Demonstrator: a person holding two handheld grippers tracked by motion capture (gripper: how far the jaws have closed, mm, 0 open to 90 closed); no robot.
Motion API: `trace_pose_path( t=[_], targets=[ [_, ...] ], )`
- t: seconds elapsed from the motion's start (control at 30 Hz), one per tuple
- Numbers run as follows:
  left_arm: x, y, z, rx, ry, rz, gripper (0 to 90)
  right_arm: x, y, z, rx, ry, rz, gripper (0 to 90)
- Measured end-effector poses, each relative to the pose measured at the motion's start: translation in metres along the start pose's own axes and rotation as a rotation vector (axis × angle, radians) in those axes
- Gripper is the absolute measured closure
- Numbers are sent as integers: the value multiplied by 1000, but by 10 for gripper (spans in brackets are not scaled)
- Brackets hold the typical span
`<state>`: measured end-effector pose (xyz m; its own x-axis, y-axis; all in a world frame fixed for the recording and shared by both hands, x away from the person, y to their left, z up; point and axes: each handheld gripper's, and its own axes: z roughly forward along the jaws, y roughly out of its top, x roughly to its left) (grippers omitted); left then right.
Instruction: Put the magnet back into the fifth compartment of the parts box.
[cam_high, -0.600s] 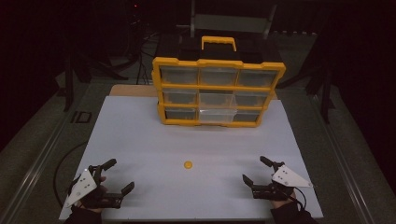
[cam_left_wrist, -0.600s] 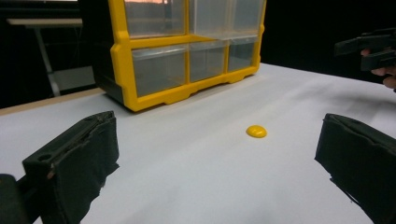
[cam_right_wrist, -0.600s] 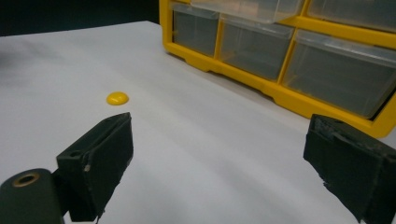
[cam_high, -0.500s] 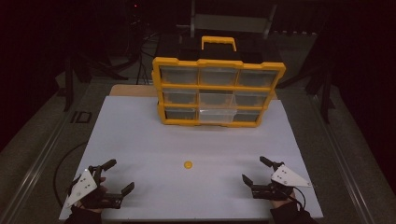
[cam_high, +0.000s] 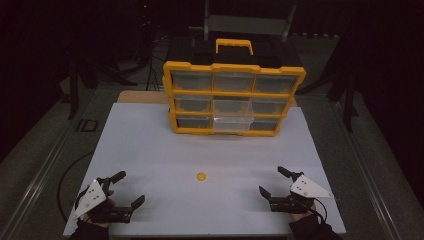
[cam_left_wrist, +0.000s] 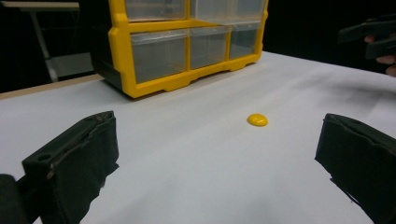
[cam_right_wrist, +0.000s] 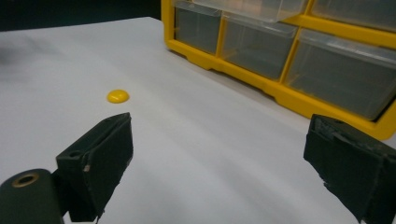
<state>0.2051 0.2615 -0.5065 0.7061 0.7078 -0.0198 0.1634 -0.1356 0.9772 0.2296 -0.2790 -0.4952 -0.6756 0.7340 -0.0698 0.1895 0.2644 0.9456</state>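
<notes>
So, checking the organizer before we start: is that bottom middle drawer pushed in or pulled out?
Pulled out partway: the bottom middle drawer juts forward of its neighbours in the yellow organizer.

Glossy yellow plastic on the small button; matt white sheet over the table. Yellow plastic frame on the drawer cabinet, clear plastic drawers. Matt black, rough-edged pads on the left gripper.
</notes>
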Motion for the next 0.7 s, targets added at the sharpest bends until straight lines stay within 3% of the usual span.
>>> trace_pose_path(
  t=[0.17,0.3,0.7],
  targets=[
    [1,0,-1,-5,-2,-11,1,3,-2,1,15,-7,-1,83],
    [-1,1,0,-1,-4,3,1,5,-4,2,35,-12,-18,83],
    [3,12,3,15,-9,-11,0,4,-1,2,20,-17,-19,83]
  ],
)
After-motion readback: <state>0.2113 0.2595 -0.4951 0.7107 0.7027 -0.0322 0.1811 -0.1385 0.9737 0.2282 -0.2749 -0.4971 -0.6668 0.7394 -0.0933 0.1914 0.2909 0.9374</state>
